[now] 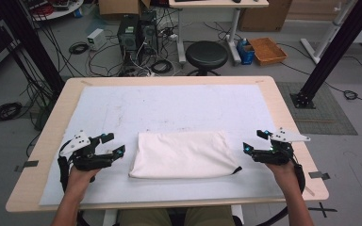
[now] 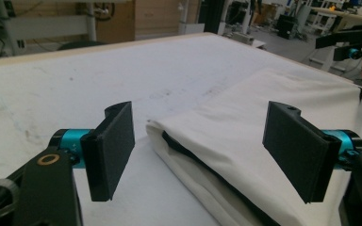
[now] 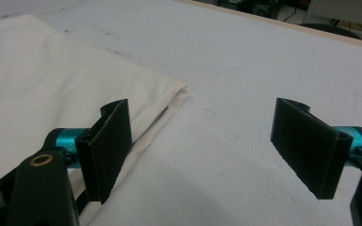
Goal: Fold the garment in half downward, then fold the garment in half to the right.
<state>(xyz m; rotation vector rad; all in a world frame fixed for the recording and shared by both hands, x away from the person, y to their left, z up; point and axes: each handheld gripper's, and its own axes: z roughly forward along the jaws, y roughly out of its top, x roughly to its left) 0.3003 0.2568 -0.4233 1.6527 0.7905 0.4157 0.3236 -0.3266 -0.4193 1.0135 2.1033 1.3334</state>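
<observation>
A folded white cloth (image 1: 183, 154) lies flat on the white mat (image 1: 169, 106), near the table's front edge. A small dark tab sticks out at its front right corner. My left gripper (image 1: 114, 143) rests just left of the cloth, open, with nothing between its jaws. In the left gripper view the cloth's folded corner (image 2: 245, 136) lies ahead of the wide-apart jaws of the left gripper (image 2: 202, 150), apart from both pads. My right gripper (image 1: 255, 141) sits just right of the cloth, open and empty. In the right gripper view the cloth's edge (image 3: 52, 84) lies beside the left jaw of the right gripper (image 3: 212, 146).
The mat covers most of a light wooden table (image 1: 287, 117). Beyond the far edge stand a black stool (image 1: 206, 54), computer towers (image 1: 136, 33) with tangled cables, and an orange tray (image 1: 267, 51). Black frame posts (image 1: 332, 52) rise at both sides.
</observation>
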